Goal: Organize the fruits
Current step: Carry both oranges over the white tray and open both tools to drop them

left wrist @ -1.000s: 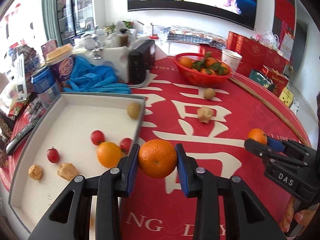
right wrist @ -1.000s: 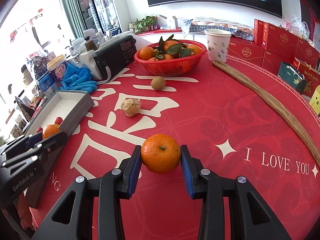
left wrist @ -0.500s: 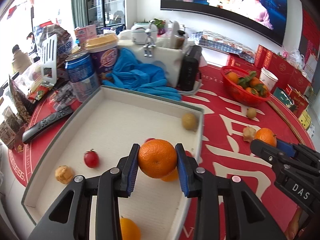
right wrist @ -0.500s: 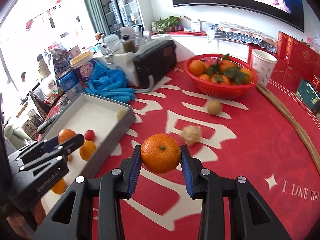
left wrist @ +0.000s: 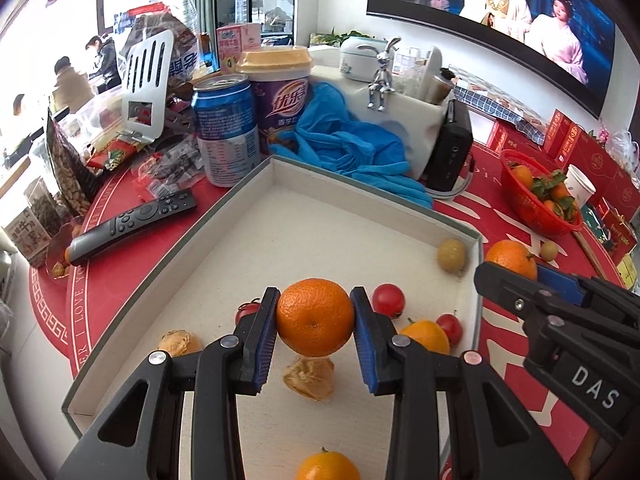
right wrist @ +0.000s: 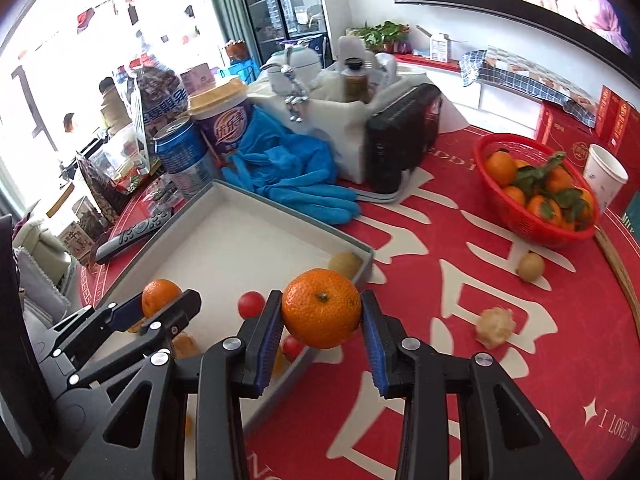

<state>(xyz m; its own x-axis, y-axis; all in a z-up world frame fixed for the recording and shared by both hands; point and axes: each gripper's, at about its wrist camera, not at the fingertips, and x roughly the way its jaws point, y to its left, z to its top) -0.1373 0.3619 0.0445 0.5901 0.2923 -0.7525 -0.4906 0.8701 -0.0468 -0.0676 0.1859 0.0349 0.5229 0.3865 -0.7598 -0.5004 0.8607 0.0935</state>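
Note:
My left gripper (left wrist: 315,322) is shut on an orange (left wrist: 315,322) and hangs over the white tray (left wrist: 256,208). In the tray lie cherry tomatoes (left wrist: 388,300), walnuts (left wrist: 309,376), a greenish round fruit (left wrist: 451,255) and two more oranges (left wrist: 425,336). My right gripper (right wrist: 322,314) is shut on another orange (right wrist: 322,314) above the tray's right rim (right wrist: 366,258). From the left wrist view that gripper (left wrist: 516,276) shows at the right with its orange (left wrist: 510,258). A walnut (right wrist: 495,326) and a small round fruit (right wrist: 530,266) lie on the red cloth.
A red basket of oranges (right wrist: 538,196) and a paper cup (right wrist: 604,178) stand at the right. Behind the tray are blue gloves (right wrist: 296,176), a black radio (right wrist: 400,140), a can (left wrist: 226,128), a purple cup (left wrist: 280,96) and a remote (left wrist: 132,224).
Both grippers have swung left with their oranges. The left one went from above the red cloth to over the tray. The right one has come to the tray's right rim.

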